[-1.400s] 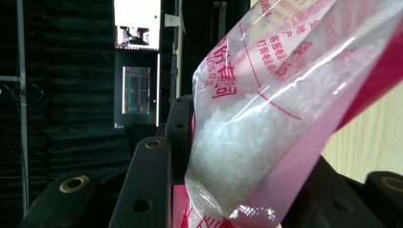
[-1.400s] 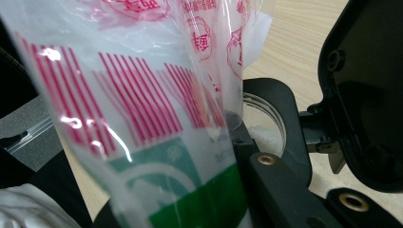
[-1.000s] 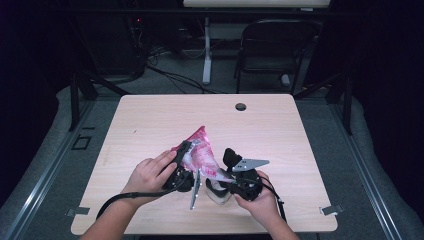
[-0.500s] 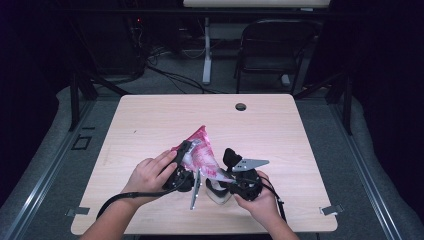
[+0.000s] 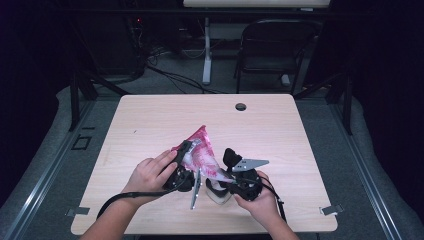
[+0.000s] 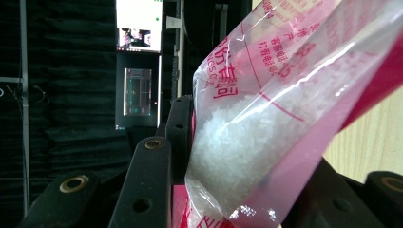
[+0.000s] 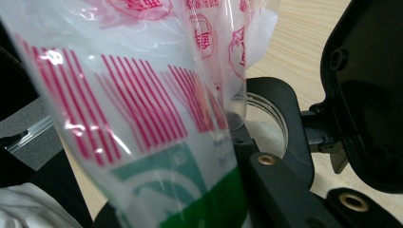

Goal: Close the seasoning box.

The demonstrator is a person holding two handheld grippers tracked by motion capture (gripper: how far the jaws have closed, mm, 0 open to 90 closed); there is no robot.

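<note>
A pink and clear plastic bag (image 5: 202, 155) of white granules is held up over the front of the table. My left gripper (image 5: 189, 149) is shut on its side; in the left gripper view the bag (image 6: 266, 118) bulges between the jaws of the left gripper (image 6: 242, 190). My right gripper (image 5: 221, 175) is shut on the bag's lower corner. In the right gripper view the bag (image 7: 142, 95) hides one jaw of the right gripper (image 7: 183, 204). Beneath it stands a small jar (image 7: 273, 118) with its black flip lid (image 7: 370, 95) open; the jar (image 5: 217, 194) is whitish.
The light wooden table (image 5: 150, 120) has a round cable hole (image 5: 240, 106) near its far edge. A black chair (image 5: 275, 45) and desk legs stand beyond it on the grey floor. Both of the person's hands rest near the front edge.
</note>
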